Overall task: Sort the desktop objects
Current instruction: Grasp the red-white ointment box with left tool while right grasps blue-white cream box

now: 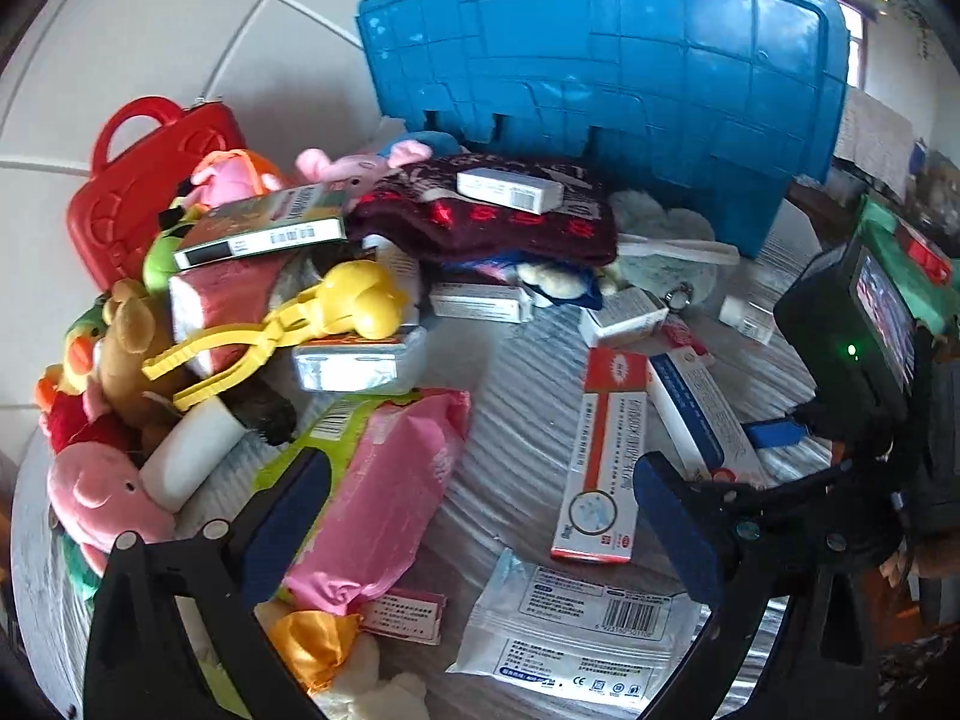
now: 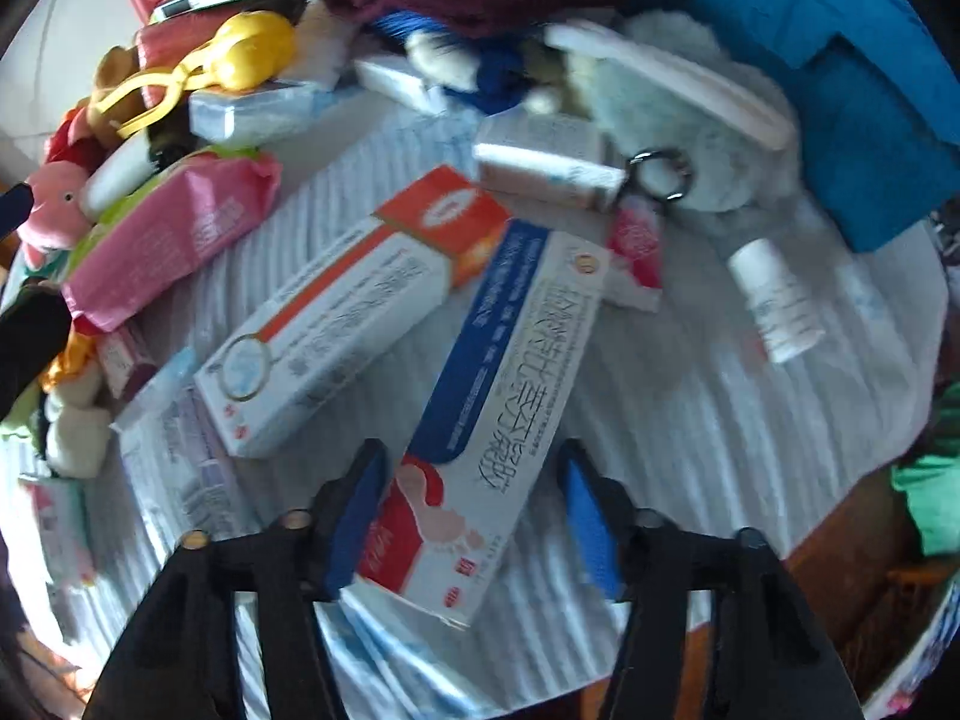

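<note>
Blue ribbed plastic crate (image 1: 606,66) stands on its side at the desk's far edge. Desk (image 1: 510,372) wears a pale corrugated cover; white tiled floor beyond. Red hard-shell toy case (image 1: 135,180) sits at the far-left corner behind a heap of plush toys (image 1: 114,348). Glossy pink soft pack (image 1: 384,492) lies near the left edge. 2 long cardboard cartons mid-desk: red-striped carton (image 2: 336,312) and blue-striped carton (image 2: 498,396), touching. Right gripper (image 2: 471,519) straddles the blue-striped carton's near end, fingers parted, only the left pad touching. Left gripper (image 1: 480,516) open over the desk, holding nothing.
</note>
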A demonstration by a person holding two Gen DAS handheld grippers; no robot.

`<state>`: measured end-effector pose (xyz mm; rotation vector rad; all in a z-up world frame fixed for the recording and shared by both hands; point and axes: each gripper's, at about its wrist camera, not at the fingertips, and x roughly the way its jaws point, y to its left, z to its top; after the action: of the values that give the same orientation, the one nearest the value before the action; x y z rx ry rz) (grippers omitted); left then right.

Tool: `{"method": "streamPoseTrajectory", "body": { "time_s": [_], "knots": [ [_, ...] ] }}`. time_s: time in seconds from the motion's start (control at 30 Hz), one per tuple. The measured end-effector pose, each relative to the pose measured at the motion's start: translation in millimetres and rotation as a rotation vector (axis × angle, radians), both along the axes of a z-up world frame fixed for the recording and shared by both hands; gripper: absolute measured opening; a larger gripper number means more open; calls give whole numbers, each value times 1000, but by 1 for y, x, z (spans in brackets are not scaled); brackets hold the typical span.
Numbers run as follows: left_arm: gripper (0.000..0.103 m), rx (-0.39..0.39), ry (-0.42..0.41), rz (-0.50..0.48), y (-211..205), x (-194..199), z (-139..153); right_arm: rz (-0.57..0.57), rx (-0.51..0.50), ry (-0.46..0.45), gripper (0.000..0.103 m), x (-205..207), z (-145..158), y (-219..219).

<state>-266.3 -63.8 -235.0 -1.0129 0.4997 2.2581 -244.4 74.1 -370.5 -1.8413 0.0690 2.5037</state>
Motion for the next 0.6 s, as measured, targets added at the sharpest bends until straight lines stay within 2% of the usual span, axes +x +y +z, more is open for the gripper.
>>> {"method": "streamPoseTrajectory", "body": {
  "time_s": [0.17, 0.3, 0.33, 0.37, 0.43, 0.53, 0.57, 0.6],
  "knots": [
    [102, -20, -74, -143, 42, -6, -26, -14, 10, 3, 40, 1, -1, 16],
    [100, -19, -168, -127, 57, -24, -47, 1, 4, 21, 39, 5, -2, 22],
    [96, -27, -194, -121, 59, -27, -54, 4, 1, 22, 39, 5, -2, 23],
    [86, -43, -205, -121, 61, -28, -60, 6, -1, 23, 39, 6, -2, 24],
    [72, -112, -216, -123, 67, -27, -75, 15, 10, 30, 39, 6, -2, 24],
    [54, -62, -216, -95, 65, -30, -82, 36, 30, 42, 39, 6, -2, 23],
    [40, -59, -214, -89, 66, -31, -83, 43, 36, 43, 39, 6, -2, 22],
    [40, -63, -212, -82, 68, -31, -85, 53, 44, 46, 39, 5, -2, 20]
  ]
}}
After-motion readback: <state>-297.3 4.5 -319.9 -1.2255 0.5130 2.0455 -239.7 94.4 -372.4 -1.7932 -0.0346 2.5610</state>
